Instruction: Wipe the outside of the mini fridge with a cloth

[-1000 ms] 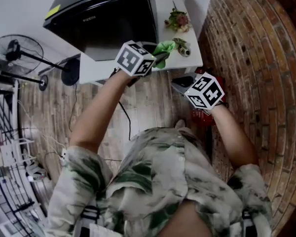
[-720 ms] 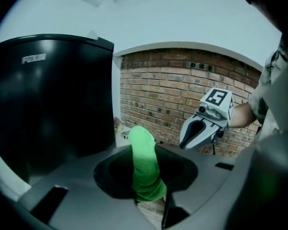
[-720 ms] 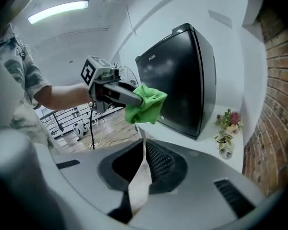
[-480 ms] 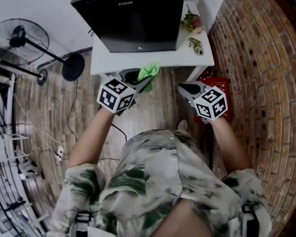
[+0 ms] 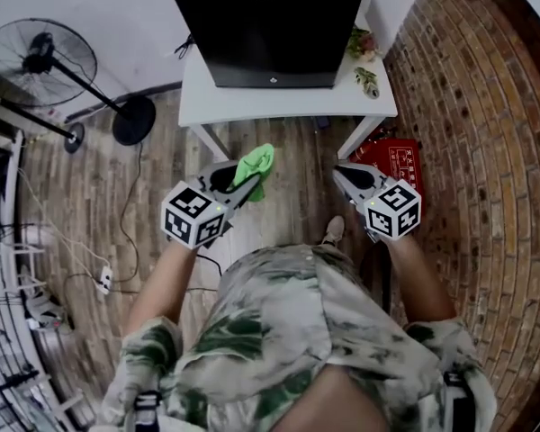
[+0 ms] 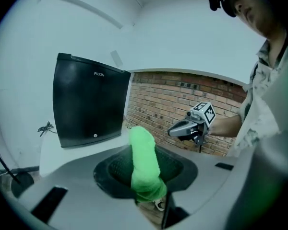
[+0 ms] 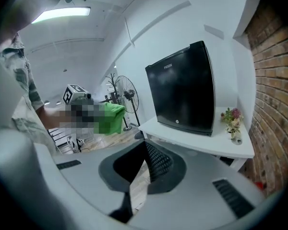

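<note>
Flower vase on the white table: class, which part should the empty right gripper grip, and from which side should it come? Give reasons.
Probably the flower vase low on its body, beneath the fragile blooms. It stands upright, so the right gripper should come level from the table's front edge: the mini fridge blocks one side, the brick wall is close on the other.
</note>
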Motion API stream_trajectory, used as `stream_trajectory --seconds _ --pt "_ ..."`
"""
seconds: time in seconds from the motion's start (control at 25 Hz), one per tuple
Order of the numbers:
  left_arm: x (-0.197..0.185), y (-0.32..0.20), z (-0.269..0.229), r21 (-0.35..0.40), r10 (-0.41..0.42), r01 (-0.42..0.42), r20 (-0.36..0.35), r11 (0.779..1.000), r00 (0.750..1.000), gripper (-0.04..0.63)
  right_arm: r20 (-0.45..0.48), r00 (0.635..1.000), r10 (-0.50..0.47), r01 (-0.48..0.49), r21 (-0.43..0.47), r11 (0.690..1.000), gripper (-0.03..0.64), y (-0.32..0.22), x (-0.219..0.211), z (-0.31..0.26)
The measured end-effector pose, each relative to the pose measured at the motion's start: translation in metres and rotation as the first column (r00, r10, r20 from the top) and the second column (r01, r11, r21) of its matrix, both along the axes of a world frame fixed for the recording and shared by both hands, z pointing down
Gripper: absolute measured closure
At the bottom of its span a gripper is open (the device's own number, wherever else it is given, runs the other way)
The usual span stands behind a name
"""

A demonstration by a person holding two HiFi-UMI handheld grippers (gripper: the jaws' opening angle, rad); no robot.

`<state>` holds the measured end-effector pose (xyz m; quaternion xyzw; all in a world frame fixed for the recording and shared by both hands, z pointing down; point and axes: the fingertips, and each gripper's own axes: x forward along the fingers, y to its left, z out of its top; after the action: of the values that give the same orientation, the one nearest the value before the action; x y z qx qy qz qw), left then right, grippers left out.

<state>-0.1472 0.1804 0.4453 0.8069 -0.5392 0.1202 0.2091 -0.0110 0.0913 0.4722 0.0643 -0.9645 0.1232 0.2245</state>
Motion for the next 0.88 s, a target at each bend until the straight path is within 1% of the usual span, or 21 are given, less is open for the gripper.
stream_trajectory --seconds 0.16,0.48,0.68,0.88 --pt "0.005 0.033 0.002 0.009 0.003 -0.002 -0.032 1.0 0.999 0.466 0.016 1.0 0.007 -0.007 0.024 1.0 0.595 0.028 -0.002 -0.008" --pt "0.001 0.088 0.003 0.01 -0.007 0.008 -0.052 1.0 0.999 0.466 0.011 1.0 -0.017 0.016 0.076 0.997 0.595 0.076 -0.004 -0.024" --pt "-0.004 0.113 0.003 0.015 -0.018 0.019 -0.063 1.0 0.998 0.466 0.016 1.0 -0.002 0.001 0.085 0.996 0.595 0.092 -0.002 -0.028" --pt "-0.004 0.128 0.006 0.014 -0.017 0.018 -0.077 1.0 0.997 0.465 0.027 1.0 0.007 -0.01 0.091 0.996 0.595 0.103 -0.002 -0.032"
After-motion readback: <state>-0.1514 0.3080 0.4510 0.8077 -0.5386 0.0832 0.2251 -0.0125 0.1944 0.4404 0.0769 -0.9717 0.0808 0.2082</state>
